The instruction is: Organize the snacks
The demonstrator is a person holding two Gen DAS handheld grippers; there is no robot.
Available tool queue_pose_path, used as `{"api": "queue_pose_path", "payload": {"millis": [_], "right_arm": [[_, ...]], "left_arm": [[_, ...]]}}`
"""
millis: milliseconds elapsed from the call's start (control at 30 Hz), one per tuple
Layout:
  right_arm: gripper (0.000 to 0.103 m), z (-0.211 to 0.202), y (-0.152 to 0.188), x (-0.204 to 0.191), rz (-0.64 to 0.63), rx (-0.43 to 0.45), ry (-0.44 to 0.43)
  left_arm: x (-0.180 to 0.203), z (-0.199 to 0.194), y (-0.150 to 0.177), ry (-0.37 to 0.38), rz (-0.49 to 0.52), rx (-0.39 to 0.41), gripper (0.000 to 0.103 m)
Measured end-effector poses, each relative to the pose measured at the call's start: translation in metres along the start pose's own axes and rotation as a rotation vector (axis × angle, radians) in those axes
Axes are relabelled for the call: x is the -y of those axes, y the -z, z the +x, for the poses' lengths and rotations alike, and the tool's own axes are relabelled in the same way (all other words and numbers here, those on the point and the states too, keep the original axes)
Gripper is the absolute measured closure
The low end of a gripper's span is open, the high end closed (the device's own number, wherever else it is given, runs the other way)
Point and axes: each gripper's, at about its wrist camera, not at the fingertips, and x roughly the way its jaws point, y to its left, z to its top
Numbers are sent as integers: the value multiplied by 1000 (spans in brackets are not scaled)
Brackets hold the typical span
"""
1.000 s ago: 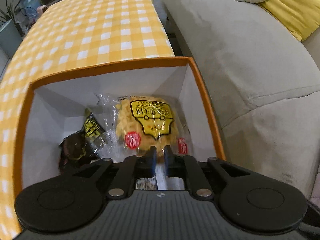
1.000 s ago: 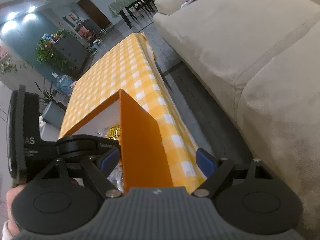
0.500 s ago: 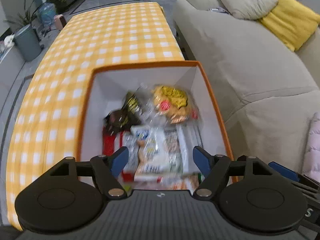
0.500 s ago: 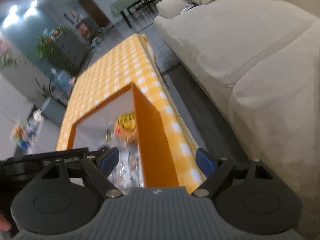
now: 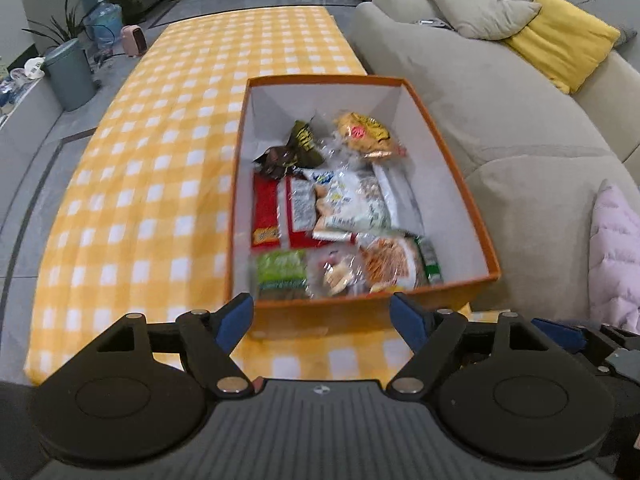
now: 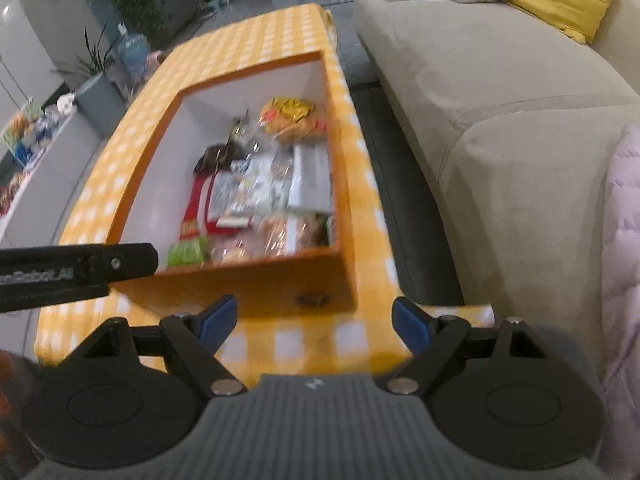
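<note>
Box (image 5: 452, 184), left view: orange, white inside, on the checked cloth (image 5: 160, 168) beside the sofa (image 5: 500, 120).
Snacks, left view: all inside the box; yellow bag (image 5: 362, 134) and dark bag (image 5: 298, 148) at the far end, red pack (image 5: 266, 210) and white bags (image 5: 348, 200) in the middle, green pack (image 5: 280, 270) and noodle bag (image 5: 390, 264) at the near end.
Left gripper (image 5: 322, 322): short of the box's near wall, jaws opening, nothing between them.
Box (image 6: 136, 176), right view: same contents, blurred; yellow bag (image 6: 294, 118) at the far end, green pack (image 6: 184, 252) near.
Right gripper (image 6: 314, 322): released, jaws wide, empty, over the cloth (image 6: 304, 340) in front of the box.
Cloth, both views: no loose snack showing on the visible part.
Progress, as a judgement: packing looks done or nearly so; snacks lie loosely heaped, so perhaps only tidying left.
Out of sight: anything behind the grippers, so cannot rule out more snacks.
</note>
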Motion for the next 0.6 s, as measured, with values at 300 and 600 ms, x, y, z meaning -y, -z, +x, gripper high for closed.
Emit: {"api": "queue_pose_path", "payload": {"millis": [300,600], "right_arm": [[3,-23,8,-32,-23,-64,91],[3,-44,-29,-32,26,-168,89]], "left_arm": [[-6,-16,0,-76,-6,-62,14],[-6,-30,-34,-41,-17,-147,15]]}}
